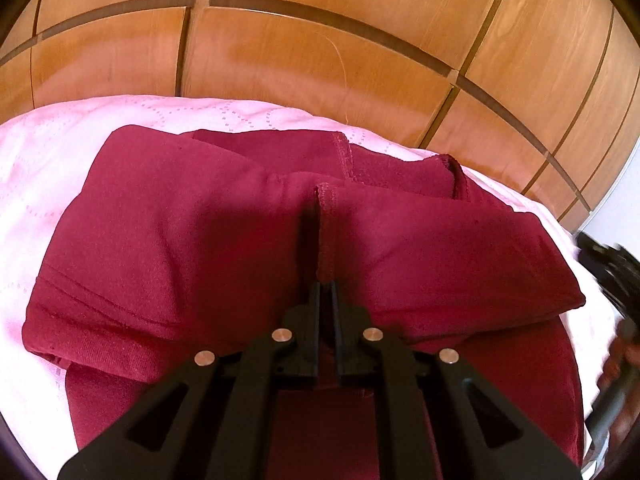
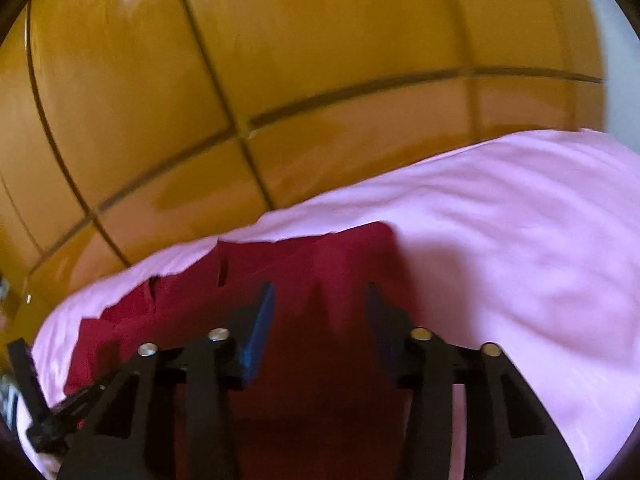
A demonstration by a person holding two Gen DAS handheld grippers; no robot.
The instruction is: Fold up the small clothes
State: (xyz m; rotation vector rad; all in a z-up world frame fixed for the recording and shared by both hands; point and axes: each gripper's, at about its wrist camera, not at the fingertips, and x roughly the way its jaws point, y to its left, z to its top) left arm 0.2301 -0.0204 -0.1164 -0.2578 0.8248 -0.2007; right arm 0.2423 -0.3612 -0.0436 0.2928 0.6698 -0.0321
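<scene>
A dark red garment (image 1: 180, 240) lies partly folded on a pink bedspread (image 1: 60, 152). My left gripper (image 1: 326, 285) is shut on a stitched hem (image 1: 326, 232) of it, which stands up as a ridge between the fingertips. In the right wrist view the same red garment (image 2: 320, 264) lies under my right gripper (image 2: 320, 300). Its blue pads (image 2: 260, 320) stand apart and press on nothing, so it is open above the cloth. That view is blurred. The right gripper also shows as a dark blur (image 1: 612, 272) at the right edge of the left wrist view.
A wooden panelled wardrobe (image 1: 320, 60) rises just behind the bed's far edge. The pink bedspread (image 2: 520, 220) stretches to the right of the garment. A black part of the left gripper (image 2: 32, 396) shows at the lower left of the right wrist view.
</scene>
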